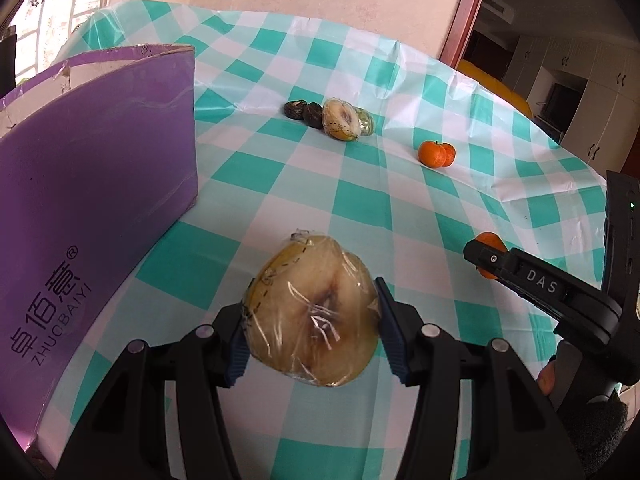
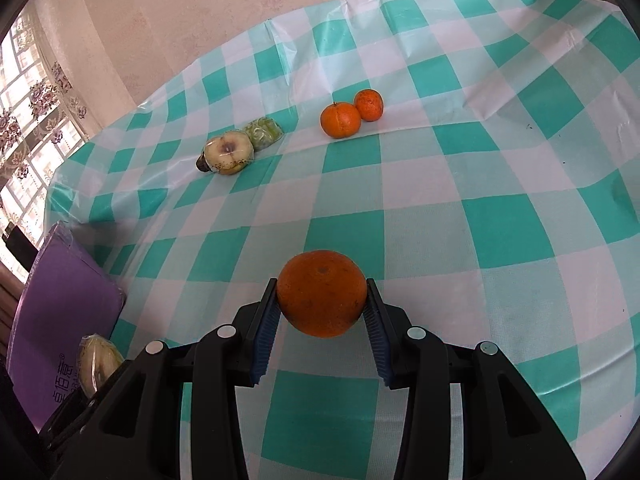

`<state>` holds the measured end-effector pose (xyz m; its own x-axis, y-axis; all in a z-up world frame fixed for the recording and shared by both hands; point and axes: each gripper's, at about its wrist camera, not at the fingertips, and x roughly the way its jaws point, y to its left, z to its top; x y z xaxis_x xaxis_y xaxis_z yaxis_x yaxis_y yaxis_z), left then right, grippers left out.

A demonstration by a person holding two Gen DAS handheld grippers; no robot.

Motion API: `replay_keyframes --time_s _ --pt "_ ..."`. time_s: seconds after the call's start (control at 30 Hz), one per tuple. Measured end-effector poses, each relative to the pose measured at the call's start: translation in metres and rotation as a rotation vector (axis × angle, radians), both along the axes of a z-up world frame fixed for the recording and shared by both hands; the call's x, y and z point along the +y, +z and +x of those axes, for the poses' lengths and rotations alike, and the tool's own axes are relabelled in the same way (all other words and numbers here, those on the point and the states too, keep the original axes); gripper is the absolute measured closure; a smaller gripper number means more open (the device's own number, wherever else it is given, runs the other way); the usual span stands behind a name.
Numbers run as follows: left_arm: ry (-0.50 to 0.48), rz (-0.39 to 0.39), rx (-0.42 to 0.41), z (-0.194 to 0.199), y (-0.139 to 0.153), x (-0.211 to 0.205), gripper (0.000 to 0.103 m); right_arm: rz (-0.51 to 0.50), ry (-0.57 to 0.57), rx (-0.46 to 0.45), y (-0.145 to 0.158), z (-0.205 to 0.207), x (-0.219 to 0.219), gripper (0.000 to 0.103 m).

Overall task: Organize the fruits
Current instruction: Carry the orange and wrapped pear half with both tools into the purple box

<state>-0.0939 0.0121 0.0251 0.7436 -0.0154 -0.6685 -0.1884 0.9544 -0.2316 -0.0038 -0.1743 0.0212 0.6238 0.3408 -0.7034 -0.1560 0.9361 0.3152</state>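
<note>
Fruits are split between my two grips and the table (image 2: pixel 500 168). At far left stands the purple box (image 1: pixel 100 184), open-topped, close beside my left side; I judge it the likely place for sorted items.

My left hand-held gripper (image 1: pixel 312 328) is clamped on a film-wrapped apple half (image 1: pixel 316 312), blue pads pressing both sides, cut face toward the camera. The jaws stand partly closed, just as wide as the fruit. It is carried above the cloth, not resting on it, near the box wall.

Mid-table, further off, lies a row: two dark round items (image 1: pixel 304 112), another wrapped apple half (image 1: pixel 340 118) and a wrapped green piece (image 1: pixel 366 120), touching one another. They look grouped by kind.

Right of these sit two tangerines (image 2: pixel 352 114) touching, well apart from the wrapped row.

My right hand-held gripper (image 2: pixel 322 312) is closed narrowly on an orange (image 2: pixel 322 300), pads on opposite flanks, held clear of the table. I judge it belongs with the tangerine pair, citrus with citrus.
</note>
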Motion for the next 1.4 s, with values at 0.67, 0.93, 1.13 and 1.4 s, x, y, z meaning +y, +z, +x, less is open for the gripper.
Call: replay_keyframes --time_s 0.67,0.93,1.13,1.4 --pt "0.033 0.145 -0.253 -0.089 0.097 0.038 0.048 -0.017 0.167 -0.193 0.044 -0.079 0.078 0.062" --pt "0.160 0.176 -0.107 -0.104 0.121 0.114 0.048 -0.014 0.269 -0.264 0.082 -0.098 0.115 0.062" --pt "0.202 0.247 -0.007 -0.118 0.115 0.153 0.048 -0.022 0.353 -0.302 0.101 -0.107 0.152 0.062" --pt "0.210 0.208 0.069 -0.123 0.092 0.181 0.048 -0.083 0.512 -0.354 0.124 -0.114 0.223 0.062"
